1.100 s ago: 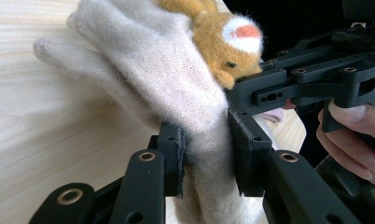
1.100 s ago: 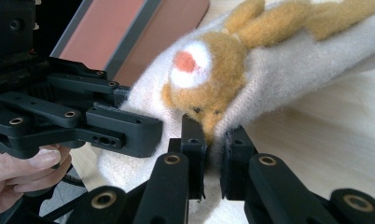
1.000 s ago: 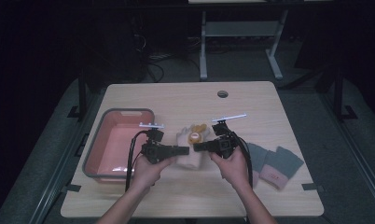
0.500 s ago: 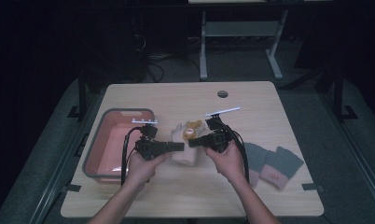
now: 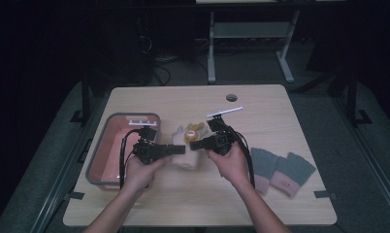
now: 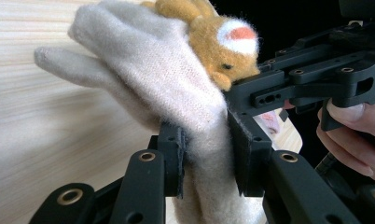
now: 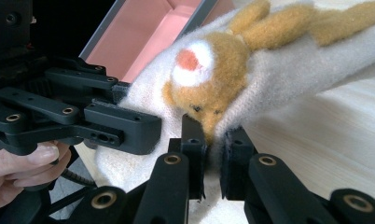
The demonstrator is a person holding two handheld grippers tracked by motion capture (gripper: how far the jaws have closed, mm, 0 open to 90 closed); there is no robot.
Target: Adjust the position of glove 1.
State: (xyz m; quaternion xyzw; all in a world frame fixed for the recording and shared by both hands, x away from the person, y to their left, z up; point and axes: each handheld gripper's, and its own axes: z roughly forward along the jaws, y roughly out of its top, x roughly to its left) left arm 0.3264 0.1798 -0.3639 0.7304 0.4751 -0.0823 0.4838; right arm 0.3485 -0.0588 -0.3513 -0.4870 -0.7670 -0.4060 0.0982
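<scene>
Cream mitten (image 5: 186, 154) with an orange plush animal, held just right of the pink bin (image 5: 116, 133); left gripper (image 5: 179, 150) and right gripper (image 5: 195, 144) each pinch its fabric. Step judged: carrying. Next move: swing left over the bin, then release.

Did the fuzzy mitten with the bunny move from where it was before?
Yes. The mitten, pinched by the left gripper and right gripper, has shifted slightly toward the table's far edge, judged against the pink bin.
</scene>
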